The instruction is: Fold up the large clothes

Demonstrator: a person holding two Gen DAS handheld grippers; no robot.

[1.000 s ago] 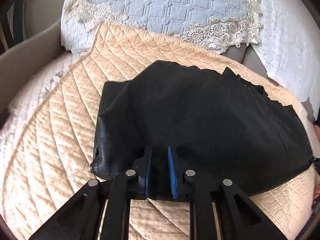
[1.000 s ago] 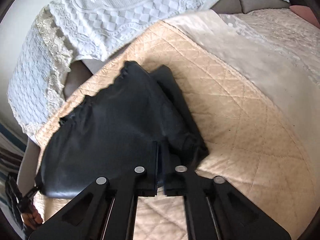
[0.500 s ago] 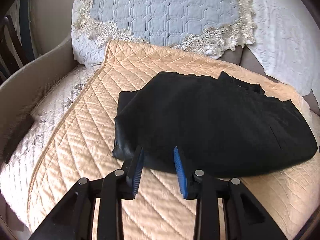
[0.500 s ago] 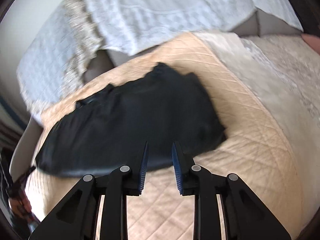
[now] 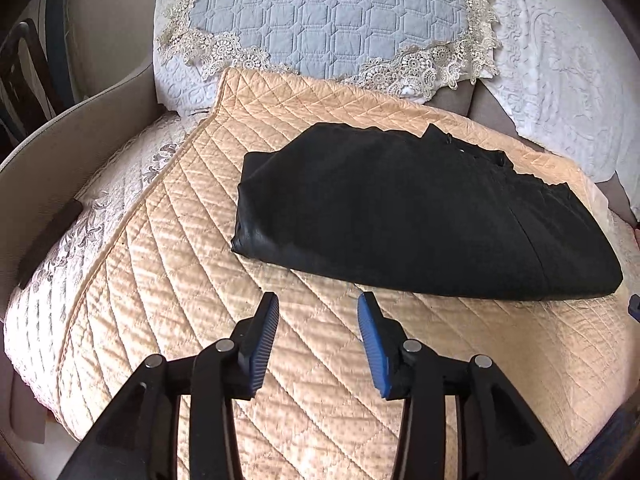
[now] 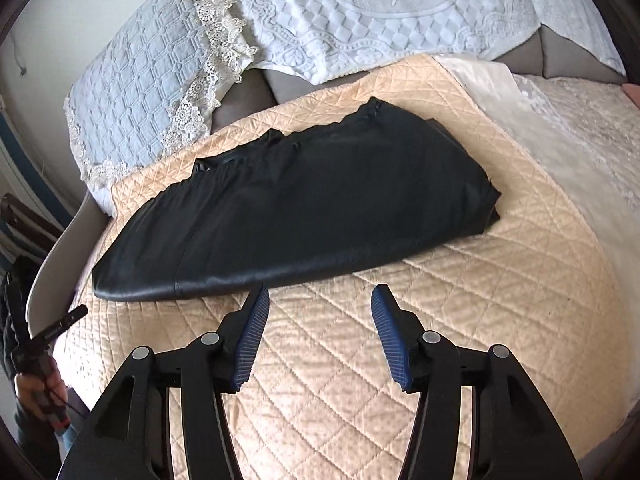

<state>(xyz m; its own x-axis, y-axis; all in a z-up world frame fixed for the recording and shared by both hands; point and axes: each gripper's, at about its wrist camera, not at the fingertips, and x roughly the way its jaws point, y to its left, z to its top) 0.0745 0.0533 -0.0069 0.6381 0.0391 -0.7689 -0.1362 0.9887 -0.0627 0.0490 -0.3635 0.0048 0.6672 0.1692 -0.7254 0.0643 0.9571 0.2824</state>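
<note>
A black garment (image 5: 420, 216) lies folded into a long flat bundle on a peach quilted cover (image 5: 192, 280). In the right wrist view the same garment (image 6: 304, 216) stretches from lower left to upper right. My left gripper (image 5: 318, 306) hovers just short of the garment's near edge, its jaws opening with only the quilt between them. My right gripper (image 6: 320, 296) hangs over the cover close to the bundle's near edge; its jaws are also opening and hold nothing.
A blue quilted pillow with lace trim (image 5: 328, 20) and white embossed covers (image 6: 380, 12) lean at the back. A beige curved frame (image 5: 60, 144) bounds the left side. A person's hand with a dark tool (image 6: 36, 376) shows at the lower left of the right wrist view.
Both grippers let go of the garment's near edge, opened, and drew back toward the front of the cover. The garment now lies flat by itself.
</note>
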